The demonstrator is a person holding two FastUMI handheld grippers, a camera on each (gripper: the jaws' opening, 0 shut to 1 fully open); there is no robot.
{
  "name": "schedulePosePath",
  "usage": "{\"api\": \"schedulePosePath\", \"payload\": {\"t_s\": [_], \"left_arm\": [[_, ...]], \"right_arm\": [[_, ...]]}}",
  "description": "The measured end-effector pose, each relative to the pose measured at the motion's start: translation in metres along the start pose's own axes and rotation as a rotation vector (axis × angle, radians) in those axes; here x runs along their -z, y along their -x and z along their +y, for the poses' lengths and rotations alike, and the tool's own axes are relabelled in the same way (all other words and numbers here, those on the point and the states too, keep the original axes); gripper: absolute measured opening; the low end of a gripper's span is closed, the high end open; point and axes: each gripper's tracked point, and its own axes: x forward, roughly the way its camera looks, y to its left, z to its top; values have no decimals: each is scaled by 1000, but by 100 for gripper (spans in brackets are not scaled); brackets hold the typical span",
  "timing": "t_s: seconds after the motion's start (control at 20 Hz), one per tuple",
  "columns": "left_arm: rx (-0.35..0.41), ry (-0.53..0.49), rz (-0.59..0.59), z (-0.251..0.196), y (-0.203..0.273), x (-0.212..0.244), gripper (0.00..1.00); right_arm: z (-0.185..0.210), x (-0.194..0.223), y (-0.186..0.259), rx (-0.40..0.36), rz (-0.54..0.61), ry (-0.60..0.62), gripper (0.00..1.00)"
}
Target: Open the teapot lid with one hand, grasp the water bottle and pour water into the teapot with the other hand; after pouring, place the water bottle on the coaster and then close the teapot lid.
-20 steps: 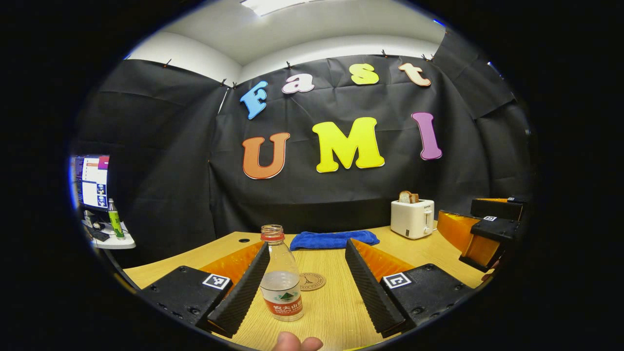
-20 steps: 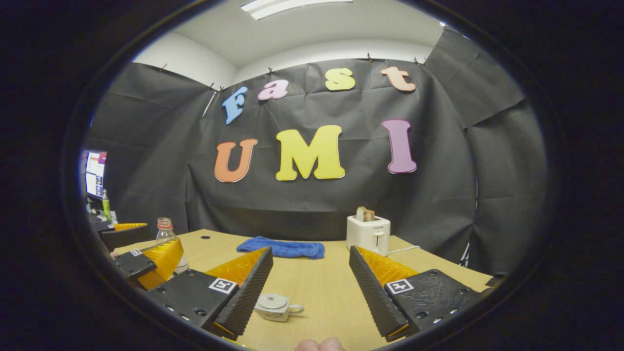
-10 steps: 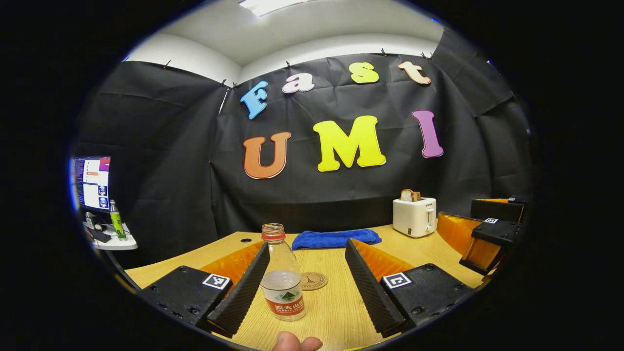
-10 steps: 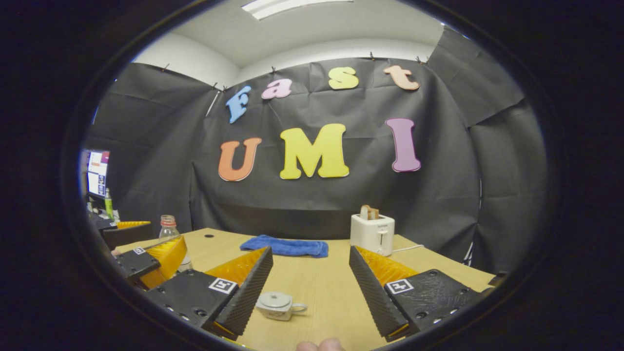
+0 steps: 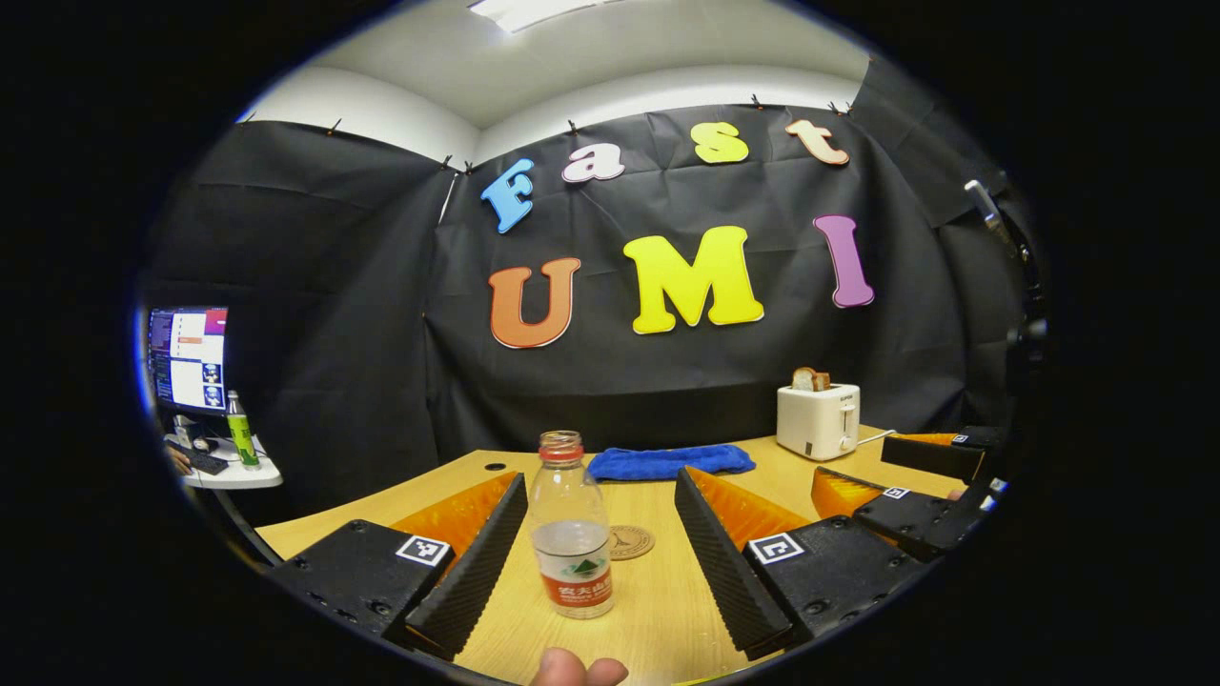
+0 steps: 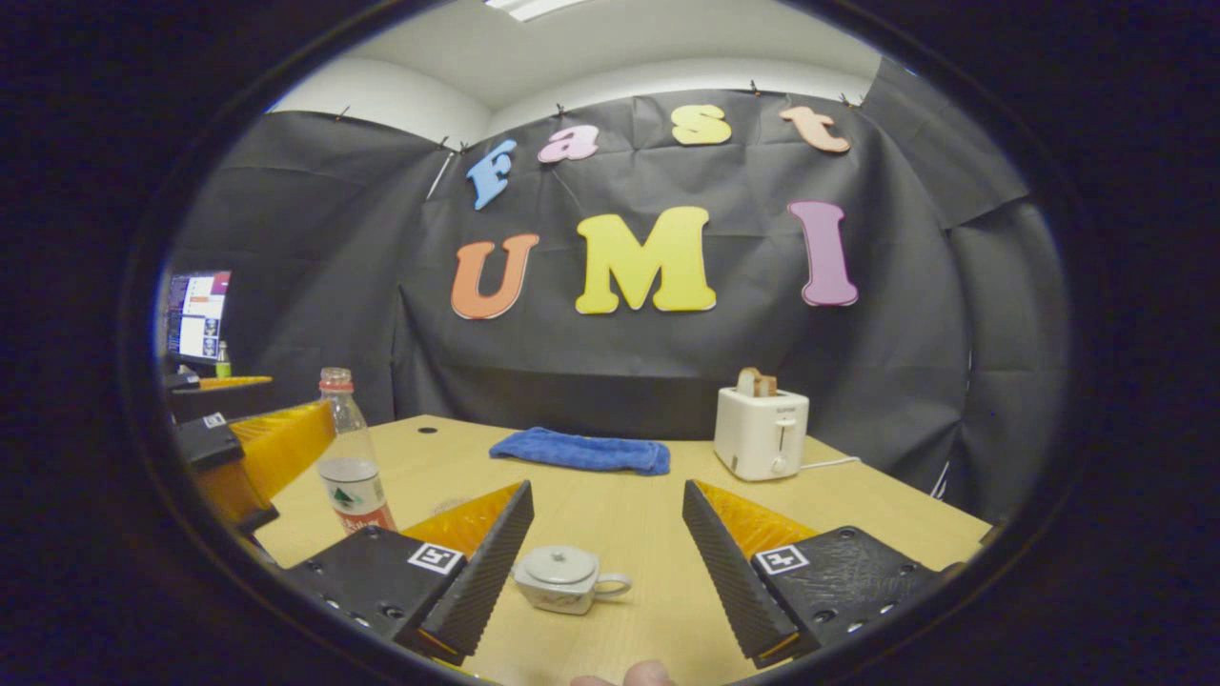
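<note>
Left gripper (image 5: 600, 553) jaws spread wide, gripping nothing; water bottle (image 5: 572, 534) stands upright btwn them, nearer the left-hand finger, touching neither, long axis vertical, cap off. Right gripper (image 6: 608, 562) likewise wide open & empty; teapot (image 6: 567, 579) sits low on the table (image 6: 610, 514) btwn its fingers, close to the left-hand one, lid (image 6: 562, 564) on, handle pointing to the view's right. So left gripper is the nearer to the bottle, right gripper to the lid; judged: each needs to settle down and centre before closing. Bottle: clear plastic, ribbed neck, paper label, roughly a third full. Teapot: small, squat, pale, looks ceramic w/ knobbed lid. Just beyond the bottle, round coaster (image 5: 631, 542), flat, looks like wood or cork. Farther back, blue towel (image 5: 670, 461), soft, crumpled; white toaster (image 5: 818, 421) w/ bread. Table: light wood grain.
</note>
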Motion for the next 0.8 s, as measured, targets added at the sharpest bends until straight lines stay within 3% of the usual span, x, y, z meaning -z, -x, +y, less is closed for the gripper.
{"api": "schedulePosePath", "payload": {"t_s": [0.25, 0.5, 0.55, 0.8], "left_arm": [[-63, 14, 36, 33, 11, 14, 97], [-83, 21, 59, 44, 10, 24, 98], [-82, 22, 60, 44, 9, 24, 98], [-80, 26, 71, 48, 5, 30, 98]], "right_arm": [[12, 33, -26, -25, 85, 1, 98], [17, 47, -50, -20, 117, 41, 92], [19, 49, -53, -30, 128, 42, 80], [28, 57, -57, -55, 160, 46, 42]]}}
